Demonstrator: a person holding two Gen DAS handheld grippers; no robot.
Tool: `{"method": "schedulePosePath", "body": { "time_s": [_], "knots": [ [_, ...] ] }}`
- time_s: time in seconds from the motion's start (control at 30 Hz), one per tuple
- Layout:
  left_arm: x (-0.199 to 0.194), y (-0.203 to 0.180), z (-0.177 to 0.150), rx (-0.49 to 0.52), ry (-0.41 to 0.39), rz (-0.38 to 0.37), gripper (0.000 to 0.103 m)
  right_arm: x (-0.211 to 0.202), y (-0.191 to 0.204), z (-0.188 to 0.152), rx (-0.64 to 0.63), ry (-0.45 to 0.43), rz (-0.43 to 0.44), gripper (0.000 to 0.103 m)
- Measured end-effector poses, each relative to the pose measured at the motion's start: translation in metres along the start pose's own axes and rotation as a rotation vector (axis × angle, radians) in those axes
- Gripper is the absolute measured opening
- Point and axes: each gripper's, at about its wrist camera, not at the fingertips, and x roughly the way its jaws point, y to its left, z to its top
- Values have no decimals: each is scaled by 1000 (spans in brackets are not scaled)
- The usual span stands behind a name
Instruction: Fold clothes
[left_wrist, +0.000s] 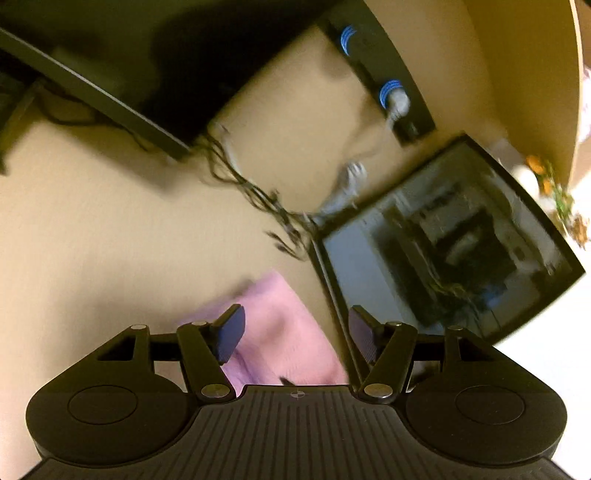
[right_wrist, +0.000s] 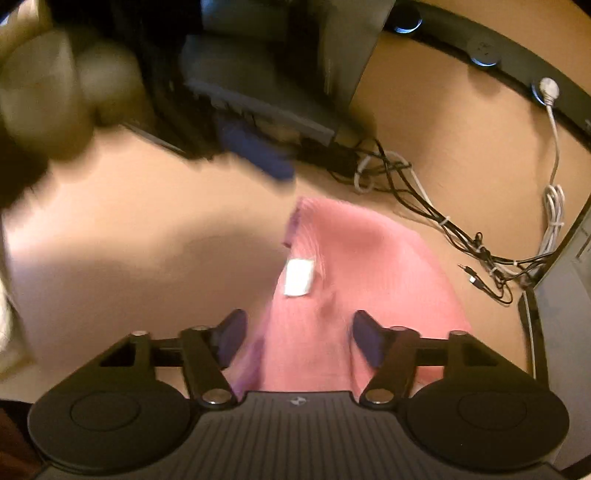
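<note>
- While the left wrist view is blurred, the left gripper (left_wrist: 293, 334) shows both dark blue pads (left_wrist: 231, 332) spread apart, w/ nothing pinched between them.
- Pink garment (left_wrist: 280, 332) lies on the beige tabletop (left_wrist: 92, 240), under and just ahead of the spread fingers; left pad overlaps its edge in the view, but contact I cannot tell.
- Right of the garment stands a dark-framed glass panel (left_wrist: 454, 254) w/ reflections; its edge is just beside the cloth.
- Bundle of black cables (left_wrist: 258, 195) runs from a dark monitor base (left_wrist: 184, 74) toward the panel corner.
- Black strip (left_wrist: 380, 66) at the far side carries two blue round sockets; a grey plug (left_wrist: 397, 103) sits in the nearer one.
- Right wrist view: the right gripper (right_wrist: 299, 336) has also its fingers wide apart, not pinching anything.
- Same pink garment lies flat on the tabletop between and ahead of the pads, w/ a purple trim (right_wrist: 293, 225) along its left edge and a small white label (right_wrist: 298, 277) near that edge.
- Beyond the cloth, a blue pad (right_wrist: 258, 147) of the other gripper is seen blurred, well apart from the garment's far corner.
- Black cables and a white cord (right_wrist: 552, 206) lie to the right of the garment, apart from it; the white cord goes up to a white plug (right_wrist: 548, 88) in the black strip.
- Dark grey monitor stand (right_wrist: 266, 92) is behind, top centre.
</note>
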Motion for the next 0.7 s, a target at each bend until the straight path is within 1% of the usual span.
{"method": "schedulePosePath", "body": {
  "time_s": [0.03,0.07,0.1,0.13,0.2,0.23,0.3,0.37,0.4,0.43,0.47,0.5,0.57,0.63,0.67,0.7],
  "knots": [
    [8,-2,-2,16,23,10,66,-13,-8,0,16,-18,2,82],
    [15,0,-5,34,43,26,65,-26,-16,1,33,-37,2,88],
    [22,1,-8,52,64,42,64,-37,-26,1,56,-52,-4,98],
    [28,2,-10,69,81,58,64,-49,-35,1,80,-67,-12,103],
    [35,8,-10,100,93,92,64,-69,-56,1,143,-91,-36,103],
    [39,11,-8,113,93,112,64,-72,-65,2,182,-98,-58,103],
    [45,18,-1,145,85,154,64,-70,-80,1,260,-110,-110,103],
    [49,25,4,175,87,197,66,-58,-88,-3,320,-107,-147,103],
    [51,28,6,187,91,214,69,-45,-91,-6,333,-87,-145,103],
    [52,30,7,194,97,224,70,-31,-94,-8,341,-61,-138,103],
    [52,31,8,200,102,230,73,-9,-94,-12,324,3,-128,103],
    [51,31,7,207,104,237,74,13,-91,-17,294,86,-128,103],
    [45,31,7,221,100,257,75,39,-79,-27,287,166,-138,103],
    [35,31,8,218,88,290,73,41,-70,-26,318,169,-161,103],
    [30,29,9,211,75,293,72,40,-66,-24,336,166,-173,103],
    [21,26,10,202,58,280,72,39,-62,-24,343,163,-186,103]
  ]
}}
